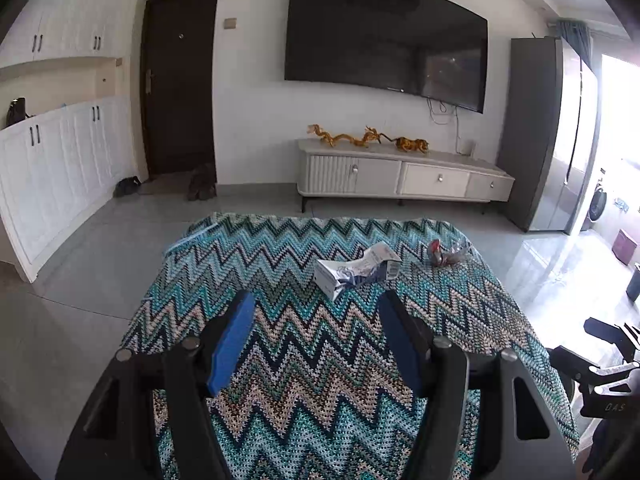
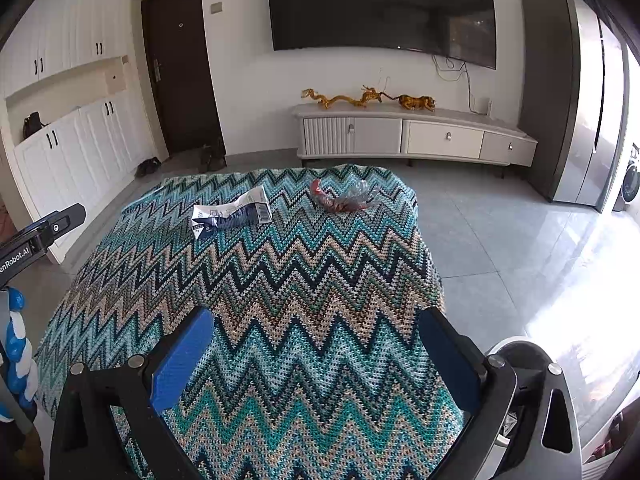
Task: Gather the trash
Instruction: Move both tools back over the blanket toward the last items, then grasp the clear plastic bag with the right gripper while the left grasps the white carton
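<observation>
Both grippers hang over the near part of a table covered with a zigzag knit cloth (image 1: 304, 360), and neither holds anything. The left gripper (image 1: 316, 304) has its blue-padded fingers (image 1: 234, 340) spread wide, nothing between them but cloth. The right gripper (image 2: 320, 320) is spread just as wide, its fingers (image 2: 182, 360) likewise bare.

Two pieces of trash lie toward the far edge of the table. A flattened white and blue carton (image 1: 356, 270) lies on its side near the middle of that edge, beyond the left gripper's fingertips and apart from them. A crumpled red and clear wrapper (image 1: 446, 254) sits to the right of the carton, near the far right corner, not touching the carton. In the right wrist view the carton (image 2: 230, 216) and wrapper (image 2: 344, 198) are well apart from the right gripper.

Beyond the table stand a low white cabinet (image 1: 404, 178) with golden figurines (image 1: 364, 138) on top and a wall-mounted TV (image 1: 384, 36).
</observation>
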Demonstrator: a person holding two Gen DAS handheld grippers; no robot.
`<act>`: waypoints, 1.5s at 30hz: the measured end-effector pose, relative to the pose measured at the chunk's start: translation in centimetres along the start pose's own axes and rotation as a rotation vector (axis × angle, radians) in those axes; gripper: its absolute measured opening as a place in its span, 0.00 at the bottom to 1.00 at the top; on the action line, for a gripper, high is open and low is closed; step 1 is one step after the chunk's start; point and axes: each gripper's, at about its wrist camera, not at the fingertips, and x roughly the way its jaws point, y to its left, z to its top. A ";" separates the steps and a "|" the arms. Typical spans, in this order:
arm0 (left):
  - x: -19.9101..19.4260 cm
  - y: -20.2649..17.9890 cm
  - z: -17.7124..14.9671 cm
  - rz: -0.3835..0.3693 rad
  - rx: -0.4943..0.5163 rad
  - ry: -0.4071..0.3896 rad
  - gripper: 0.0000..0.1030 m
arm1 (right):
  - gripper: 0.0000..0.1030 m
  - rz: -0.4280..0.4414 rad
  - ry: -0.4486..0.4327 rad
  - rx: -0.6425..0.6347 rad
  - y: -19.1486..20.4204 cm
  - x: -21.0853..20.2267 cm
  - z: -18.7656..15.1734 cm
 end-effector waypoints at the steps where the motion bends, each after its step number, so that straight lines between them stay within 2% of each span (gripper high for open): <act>1: 0.3 0.1 0.0 -0.010 0.004 0.012 0.61 | 1.00 0.003 0.008 0.001 0.1 0.5 0.1; 4: 1.5 0.0 -0.1 -0.054 0.013 0.048 0.61 | 1.00 0.009 0.028 0.004 0.0 1.7 0.3; 12: 5.2 -1.8 -1.1 -0.095 0.055 0.129 0.61 | 1.00 0.012 0.076 0.001 -0.4 4.8 0.5; 32: 14.3 -1.9 -1.8 -0.070 0.039 0.271 0.62 | 1.00 0.068 0.129 0.006 -3.1 13.6 3.5; 36: 15.4 -1.1 -1.4 -0.072 0.030 0.259 0.68 | 1.00 0.080 0.122 0.009 -3.6 14.9 4.3; 41: 17.2 0.5 0.5 -0.101 0.007 0.190 0.74 | 1.00 0.082 0.097 0.015 -4.4 16.6 5.9; 45: 19.6 -0.7 2.3 -0.148 0.132 0.170 0.74 | 1.00 0.073 0.077 0.030 -5.3 18.2 7.6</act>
